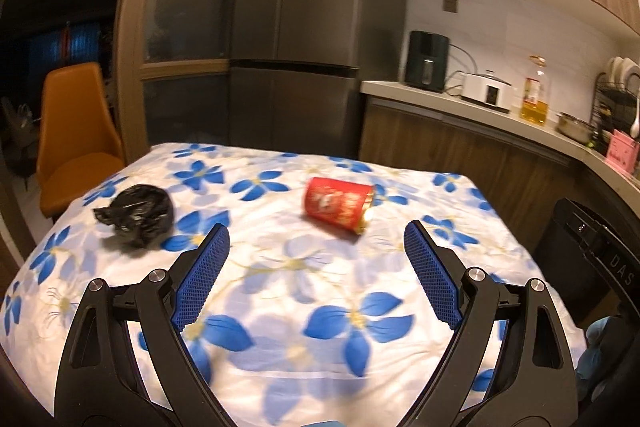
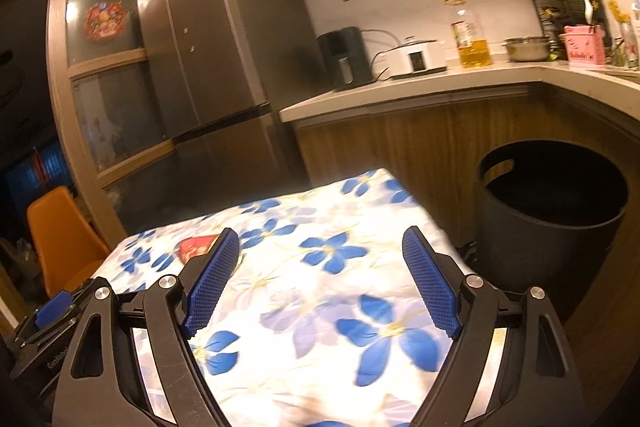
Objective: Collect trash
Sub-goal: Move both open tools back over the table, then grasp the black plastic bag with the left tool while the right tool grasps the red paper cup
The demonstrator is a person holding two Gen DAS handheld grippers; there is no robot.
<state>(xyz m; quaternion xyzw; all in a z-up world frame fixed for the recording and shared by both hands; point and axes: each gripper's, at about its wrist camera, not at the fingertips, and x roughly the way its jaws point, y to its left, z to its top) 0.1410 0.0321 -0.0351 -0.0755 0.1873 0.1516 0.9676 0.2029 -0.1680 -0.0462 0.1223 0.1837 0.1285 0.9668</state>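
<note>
Both hand-held grippers, left [image 1: 316,247] and right [image 2: 320,251], gape empty above the floral worktop [image 1: 280,307]. A red cup [image 1: 340,205] lies toppled beside a black bag [image 1: 138,221]; approach the cup squarely, straddling its sides.

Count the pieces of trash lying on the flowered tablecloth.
2: a crumpled black bag at the left, a red cup on its side near the middle. More may be hidden.

Left gripper [image 1: 316,233] and right gripper [image 2: 320,239] alike — black linkage arms, silver pivot screws, blue textured pads on jaws
</note>
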